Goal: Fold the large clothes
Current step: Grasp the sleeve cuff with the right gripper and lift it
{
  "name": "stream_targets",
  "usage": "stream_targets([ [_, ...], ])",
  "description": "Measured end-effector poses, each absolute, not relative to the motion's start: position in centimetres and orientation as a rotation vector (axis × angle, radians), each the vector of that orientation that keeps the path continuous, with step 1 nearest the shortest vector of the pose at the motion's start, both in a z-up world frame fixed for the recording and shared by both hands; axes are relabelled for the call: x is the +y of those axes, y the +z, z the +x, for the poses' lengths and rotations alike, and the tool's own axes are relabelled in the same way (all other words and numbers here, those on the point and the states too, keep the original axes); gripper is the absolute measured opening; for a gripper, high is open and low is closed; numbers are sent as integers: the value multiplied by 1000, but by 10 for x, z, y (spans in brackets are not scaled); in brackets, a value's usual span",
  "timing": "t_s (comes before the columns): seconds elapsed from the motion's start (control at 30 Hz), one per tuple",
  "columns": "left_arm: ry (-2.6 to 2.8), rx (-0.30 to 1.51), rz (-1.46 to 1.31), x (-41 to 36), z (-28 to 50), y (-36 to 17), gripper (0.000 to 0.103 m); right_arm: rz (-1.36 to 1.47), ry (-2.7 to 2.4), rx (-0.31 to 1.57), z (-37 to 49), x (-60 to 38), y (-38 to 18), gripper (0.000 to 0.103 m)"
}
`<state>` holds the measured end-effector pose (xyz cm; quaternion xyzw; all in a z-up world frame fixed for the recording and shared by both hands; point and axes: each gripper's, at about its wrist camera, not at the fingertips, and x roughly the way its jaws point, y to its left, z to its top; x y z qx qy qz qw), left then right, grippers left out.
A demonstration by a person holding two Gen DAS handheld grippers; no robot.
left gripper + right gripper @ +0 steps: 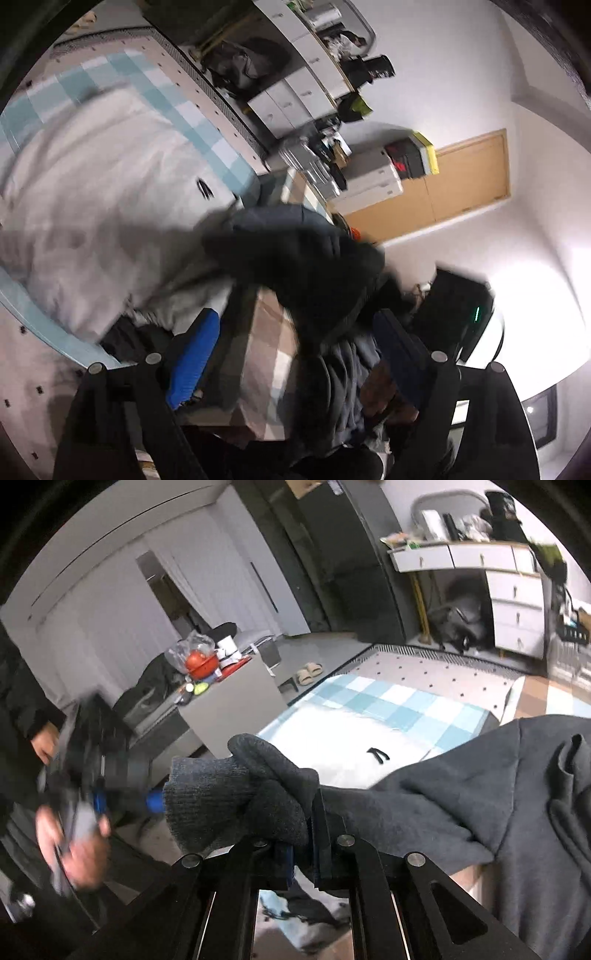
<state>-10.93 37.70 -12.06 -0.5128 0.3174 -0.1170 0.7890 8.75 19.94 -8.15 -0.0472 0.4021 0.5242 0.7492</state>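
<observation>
A dark grey sweatshirt hangs in the air above the bed. My right gripper is shut on its ribbed cuff, which bunches out past the fingers. In the left wrist view the same dark sweatshirt is blurred in front of my left gripper. The left jaws stand wide apart, blue pads showing, with nothing clamped between them. The left gripper also shows blurred at the left of the right wrist view. A white garment with a small black logo lies on the bed.
The bed has a blue-and-white checked sheet. A white dresser and dark wardrobe stand beyond it. A grey side table carries a red bowl and clutter. Slippers lie on the floor. A wooden door is behind.
</observation>
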Motion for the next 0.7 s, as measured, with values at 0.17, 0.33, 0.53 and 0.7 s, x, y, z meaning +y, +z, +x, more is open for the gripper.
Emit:
stream_targets([
  [0.17,-369,619,-1331,367,-92,-153,82,-304,1136,833,63,228,-73,7],
  [0.33,-461,453,-1454,377,-93,-153,86,-455,1103,745,39,231,-85,7],
  [0.53,-486,467,-1578,373,-76,-171,100,-591,1133,660,12,233,-106,7],
  [0.7,-448,508,-1467,370,-71,-163,33,-661,1120,587,0,228,-111,7],
])
